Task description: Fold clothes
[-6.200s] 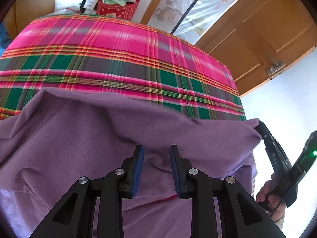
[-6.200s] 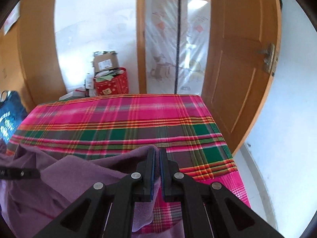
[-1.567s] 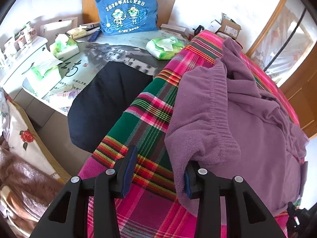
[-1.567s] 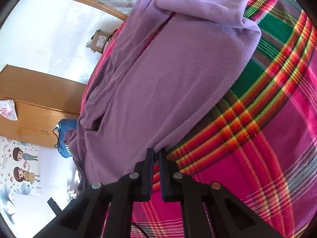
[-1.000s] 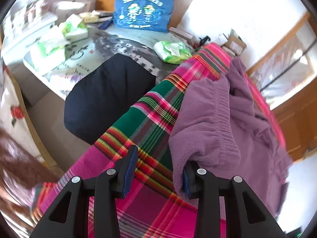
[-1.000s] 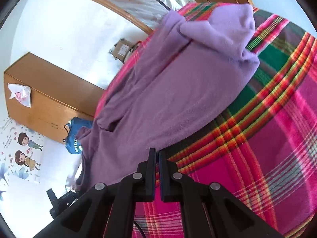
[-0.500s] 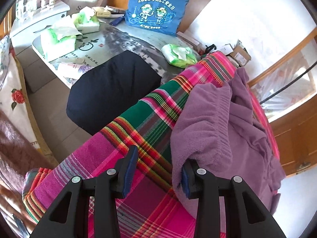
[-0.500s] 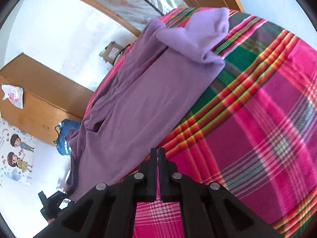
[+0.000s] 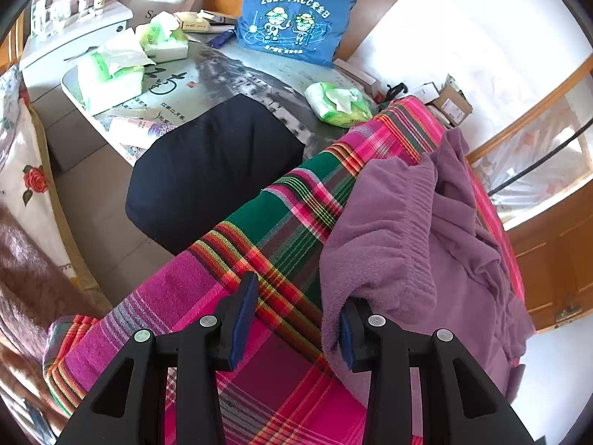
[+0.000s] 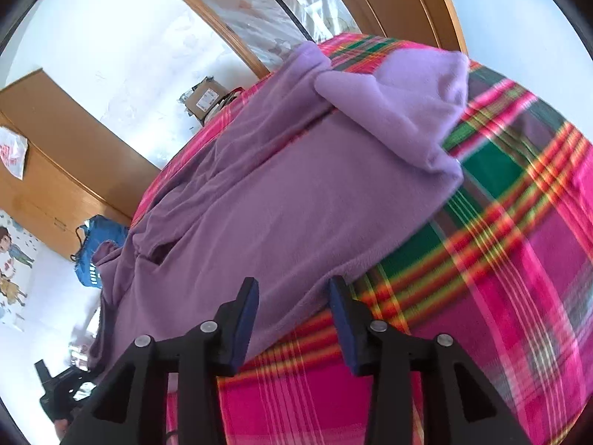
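While the purple fleece garment (image 9: pixel 418 237) is lying spread across the pink and green plaid blanket (image 9: pixel 281 215), the left gripper (image 9: pixel 294 317) is hovering at its near left corner with jaws wide apart; the ribbed, elastic-looking hem is draping over the right-hand finger. Seen from the right wrist, the right gripper (image 10: pixel 292 304) is also standing with jaws apart, straddling the near edge of the garment (image 10: pixel 281 200), whose far right corner is lying folded back. Farther left, a folded black cloth (image 9: pixel 211 170) and a blue printed bag (image 9: pixel 292 15) are sitting on a cluttered table (image 9: pixel 222 74).
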{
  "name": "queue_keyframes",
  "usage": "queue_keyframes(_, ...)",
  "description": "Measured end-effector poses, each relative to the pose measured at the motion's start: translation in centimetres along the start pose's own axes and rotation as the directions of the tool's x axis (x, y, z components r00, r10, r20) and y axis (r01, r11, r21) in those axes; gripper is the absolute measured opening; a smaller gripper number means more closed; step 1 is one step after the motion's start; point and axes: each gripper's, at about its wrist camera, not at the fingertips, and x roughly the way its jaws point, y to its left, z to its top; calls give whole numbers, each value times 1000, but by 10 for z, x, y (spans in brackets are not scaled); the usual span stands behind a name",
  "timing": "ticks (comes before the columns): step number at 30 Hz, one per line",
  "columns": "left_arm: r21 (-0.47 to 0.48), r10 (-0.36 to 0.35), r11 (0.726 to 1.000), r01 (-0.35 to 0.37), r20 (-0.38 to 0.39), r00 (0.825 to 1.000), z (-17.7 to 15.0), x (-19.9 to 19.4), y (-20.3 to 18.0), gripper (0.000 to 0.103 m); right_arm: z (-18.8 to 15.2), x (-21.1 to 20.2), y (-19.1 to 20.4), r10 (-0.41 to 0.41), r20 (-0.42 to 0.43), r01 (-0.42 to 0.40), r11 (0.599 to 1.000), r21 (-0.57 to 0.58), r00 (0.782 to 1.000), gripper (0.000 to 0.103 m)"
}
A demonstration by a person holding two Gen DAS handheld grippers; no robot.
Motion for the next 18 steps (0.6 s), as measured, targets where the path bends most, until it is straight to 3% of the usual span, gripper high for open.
queue_keyframes(5,1,6,1000,-6,-1,1000,1,1,-1,40,4,5,1,-14,24,14,1000,-1,1000,34)
queue_keyframes(10,-4,7,1000,-7,-4,1000,2,2,-1,40,5,5,-12,-18,12,17,998,68,1000,6)
queue_keyframes(14,-15,-1,1000,1,-6,1000,3,2,1,40,7,4,-21,16,-1,-16,994,110,1000,4)
queue_keyframes(18,-24,-7,1000,7,-8,1000,2,1,2,40,2,-8,-19,25,31,-28,997,76,999,2)
